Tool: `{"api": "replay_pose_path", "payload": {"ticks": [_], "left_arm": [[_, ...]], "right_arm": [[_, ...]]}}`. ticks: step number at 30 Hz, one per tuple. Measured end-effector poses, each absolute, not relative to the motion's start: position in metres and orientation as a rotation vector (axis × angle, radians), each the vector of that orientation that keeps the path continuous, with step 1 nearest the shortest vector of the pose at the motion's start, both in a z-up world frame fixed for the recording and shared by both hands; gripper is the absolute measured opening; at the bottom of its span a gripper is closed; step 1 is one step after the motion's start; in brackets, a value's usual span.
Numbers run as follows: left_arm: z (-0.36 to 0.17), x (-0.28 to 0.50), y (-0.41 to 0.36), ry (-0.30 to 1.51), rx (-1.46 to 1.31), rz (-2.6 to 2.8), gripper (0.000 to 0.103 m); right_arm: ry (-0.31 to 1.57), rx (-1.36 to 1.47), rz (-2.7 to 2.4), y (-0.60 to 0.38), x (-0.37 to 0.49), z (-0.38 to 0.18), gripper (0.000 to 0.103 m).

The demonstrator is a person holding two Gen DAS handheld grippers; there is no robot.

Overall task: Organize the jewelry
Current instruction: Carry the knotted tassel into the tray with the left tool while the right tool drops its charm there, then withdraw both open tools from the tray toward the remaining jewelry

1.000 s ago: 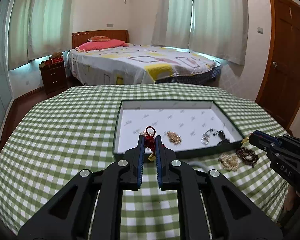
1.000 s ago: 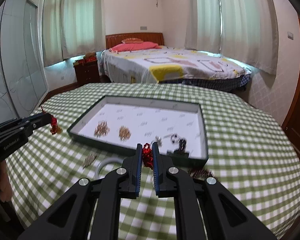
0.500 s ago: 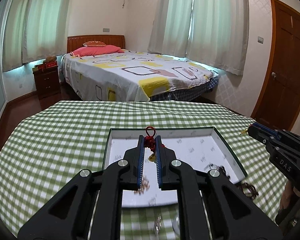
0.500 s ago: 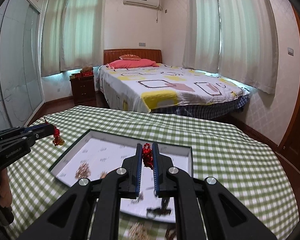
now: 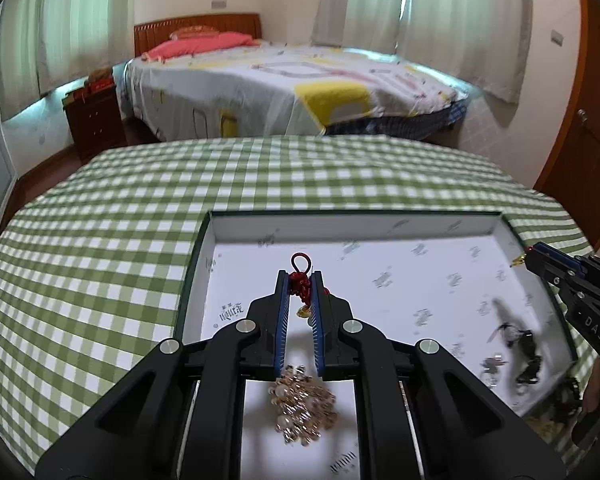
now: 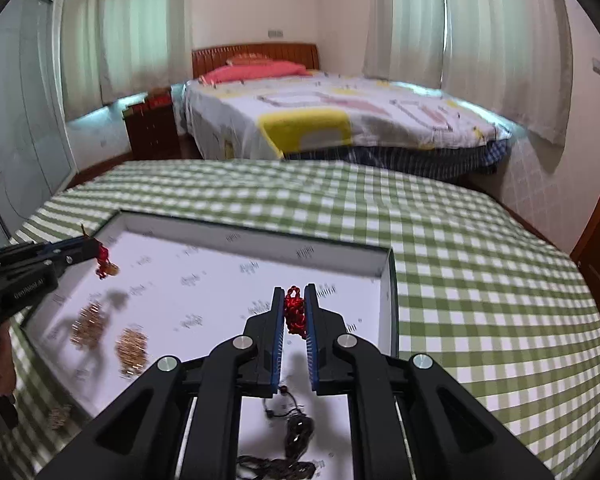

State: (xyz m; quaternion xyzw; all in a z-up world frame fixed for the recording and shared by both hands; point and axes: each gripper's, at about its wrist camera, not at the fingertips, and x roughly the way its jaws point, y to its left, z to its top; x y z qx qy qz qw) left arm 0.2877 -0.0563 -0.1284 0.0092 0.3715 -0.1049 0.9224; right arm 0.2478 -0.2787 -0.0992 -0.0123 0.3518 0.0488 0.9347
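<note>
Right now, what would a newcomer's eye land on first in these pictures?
Probably the two black tongs, left and right, each pinching a small red knotted charm above a white-lined tray. The tray sits on a green checked tablecloth, with gold jewelry near the left tongs and dark pieces toward the right.

A shallow white-lined tray (image 5: 204, 276) with dark walls lies flat on the table and holds the loose jewelry. A red knotted cord charm (image 5: 300, 286) with a loop at 12 o'clock and a gold bead beneath is pinched in the left claw (image 5: 300, 280) over the tray, a second red knotted charm (image 6: 295, 314) in the right claw (image 6: 294, 298). On the tray floor lie a gold pearl-studded cluster (image 5: 304, 404) at 6 o'clock and dark and silver pieces (image 5: 518, 354) at 4 o'clock.
</note>
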Motion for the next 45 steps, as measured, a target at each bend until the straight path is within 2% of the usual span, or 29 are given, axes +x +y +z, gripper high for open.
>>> {"api": "replay_pose_path", "payload": {"ticks": [9, 12, 13, 14, 16, 17, 27, 34, 45], "left_arm": [[-0.146, 0.305, -0.055, 0.836, 0.039, -0.181, 0.013], [-0.146, 0.306, -0.057, 0.839, 0.042, -0.178, 0.018], [-0.147, 0.307, -0.058, 0.845, 0.048, -0.177, 0.021], [-0.148, 0.307, -0.058, 0.85, 0.05, -0.178, 0.024], [-0.15, 0.307, -0.059, 0.852, 0.051, -0.174, 0.039], [-0.151, 0.306, -0.059, 0.851, 0.048, -0.174, 0.041], [-0.131, 0.286, -0.057, 0.797, 0.026, -0.18, 0.058], [-0.107, 0.253, -0.054, 0.734, 0.016, -0.191, 0.065], [-0.105, 0.189, -0.046, 0.725, -0.029, -0.205, 0.067]], "right_arm": [[0.825, -0.025, 0.09, -0.284, 0.265, -0.124, 0.011], [0.832, -0.025, 0.091, -0.285, 0.265, -0.126, 0.012], [0.831, -0.025, 0.092, -0.285, 0.266, -0.126, 0.014], [0.83, -0.025, 0.092, -0.285, 0.265, -0.126, 0.023], [0.822, -0.019, 0.091, -0.285, 0.263, -0.124, 0.034], [0.818, -0.019, 0.089, -0.286, 0.264, -0.122, 0.037], [0.767, -0.011, 0.075, -0.289, 0.251, -0.102, 0.037], [0.711, -0.019, 0.058, -0.289, 0.223, -0.078, 0.041], [0.715, 0.007, 0.041, -0.287, 0.163, -0.079, 0.041]]}}
